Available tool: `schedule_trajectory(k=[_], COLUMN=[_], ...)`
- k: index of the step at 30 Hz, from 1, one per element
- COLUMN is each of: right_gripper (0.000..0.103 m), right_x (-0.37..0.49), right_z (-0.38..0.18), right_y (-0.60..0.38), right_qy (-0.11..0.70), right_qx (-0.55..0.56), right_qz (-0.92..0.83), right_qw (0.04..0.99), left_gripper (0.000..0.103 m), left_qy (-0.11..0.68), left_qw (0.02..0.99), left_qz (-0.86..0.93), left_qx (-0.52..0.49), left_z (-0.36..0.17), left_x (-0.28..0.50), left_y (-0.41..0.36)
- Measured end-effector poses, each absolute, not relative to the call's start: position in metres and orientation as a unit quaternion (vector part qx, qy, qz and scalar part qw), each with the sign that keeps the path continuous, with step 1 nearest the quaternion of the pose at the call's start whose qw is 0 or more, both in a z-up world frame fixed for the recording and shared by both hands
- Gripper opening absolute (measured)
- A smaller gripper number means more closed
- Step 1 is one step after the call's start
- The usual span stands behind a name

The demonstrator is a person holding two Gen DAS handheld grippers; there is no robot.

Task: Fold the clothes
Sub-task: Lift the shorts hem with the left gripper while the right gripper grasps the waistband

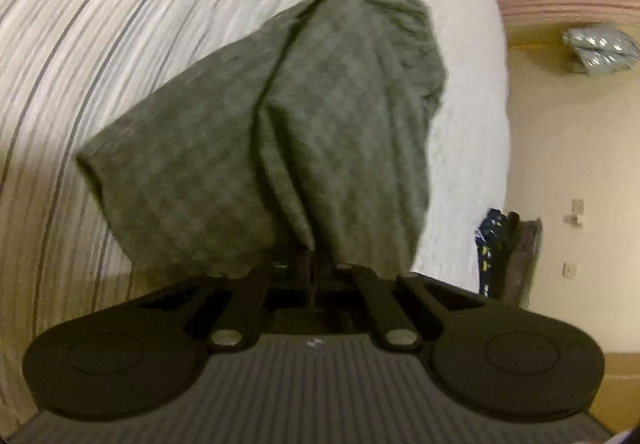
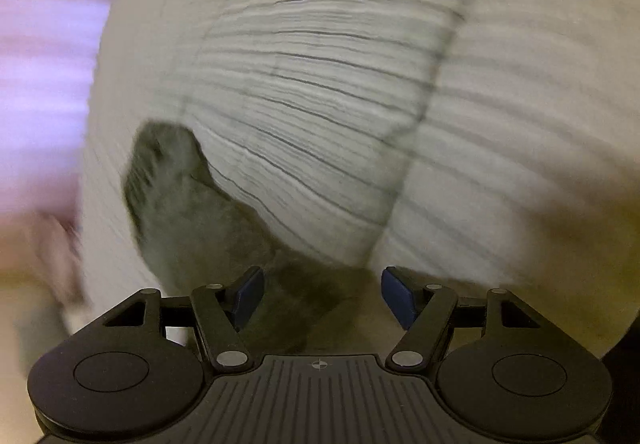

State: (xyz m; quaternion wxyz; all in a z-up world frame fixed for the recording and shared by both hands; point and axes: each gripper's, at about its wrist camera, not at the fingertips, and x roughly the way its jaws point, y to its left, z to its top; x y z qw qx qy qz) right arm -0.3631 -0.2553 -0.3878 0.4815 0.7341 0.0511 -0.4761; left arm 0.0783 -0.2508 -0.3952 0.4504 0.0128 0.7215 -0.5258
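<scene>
A grey garment (image 1: 320, 124) hangs bunched from my left gripper (image 1: 314, 260), which is shut on its edge; the fingertips are buried in the cloth. It trails over a white bed cover with thin dark stripes (image 1: 120, 24). In the blurred right wrist view the same grey garment (image 2: 188, 204) runs from the left down towards my right gripper (image 2: 322, 296). Its blue pads (image 2: 250, 296) stand apart. Cloth shows in the gap near the left pad, but neither pad presses on it.
The striped cover (image 2: 320, 84) fills most of both views. Right of the bed edge are a cream wall, dark clothes (image 1: 504, 252) low down, and a silvery bag (image 1: 600, 48) higher up. A pink-purple blur (image 2: 40, 64) lies beyond the bed on the left.
</scene>
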Motion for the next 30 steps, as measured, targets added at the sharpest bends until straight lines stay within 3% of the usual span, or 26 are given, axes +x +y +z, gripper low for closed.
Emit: schedule_trajectory(k=[2,3,4,7,14,24,25,26,27,28,29,30], right_gripper=[0.041,0.017,0.008,0.001,0.000,0.001,0.002,0.013,0.050,0.072,0.084,0.083], right_x=[-0.363,-0.362,-0.362,-0.359,-0.334,-0.316,-0.315,-0.314,-0.313,-0.313,-0.314,-0.312], right_z=[-0.394,-0.395,-0.393,-0.379,-0.347,-0.377,-0.375,-0.373,-0.370,-0.367,-0.365,-0.365], right_y=[-0.253,-0.253,-0.253,-0.254,-0.259,-0.233,-0.232,-0.232,-0.231,-0.229,-0.225,-0.223], right_qy=[0.016,0.008,0.000,-0.022,-0.032,0.086,0.094,0.102,0.107,0.108,0.101,0.092], right_qx=[0.750,0.751,0.749,0.734,0.706,0.692,0.685,0.677,0.667,0.657,0.649,0.646], right_qz=[-0.466,-0.465,-0.465,-0.462,-0.436,-0.478,-0.482,-0.485,-0.488,-0.493,-0.498,-0.497], right_qw=[0.469,0.468,0.472,0.497,0.558,0.534,0.538,0.545,0.553,0.559,0.566,0.572], left_gripper=[0.000,0.000,0.000,0.000,0.000,0.001,0.001,0.002,0.006,0.009,0.019,0.029], left_qy=[0.706,0.699,0.692,0.667,0.612,0.610,0.611,0.611,0.611,0.609,0.608,0.606], left_qw=[0.449,0.449,0.451,0.462,0.486,0.490,0.490,0.489,0.489,0.493,0.497,0.500], left_qz=[-0.547,-0.556,-0.563,-0.583,-0.619,-0.591,-0.593,-0.594,-0.595,-0.596,-0.597,-0.597], left_qx=[0.023,0.028,0.031,0.039,0.079,0.195,0.190,0.186,0.181,0.174,0.166,0.159], left_z=[-0.383,-0.376,-0.369,-0.345,-0.306,-0.371,-0.369,-0.367,-0.365,-0.362,-0.359,-0.357], left_x=[0.083,0.087,0.093,0.115,0.158,0.151,0.152,0.154,0.156,0.161,0.165,0.170], left_y=[-0.253,-0.253,-0.253,-0.252,-0.246,-0.236,-0.235,-0.235,-0.234,-0.232,-0.230,-0.228])
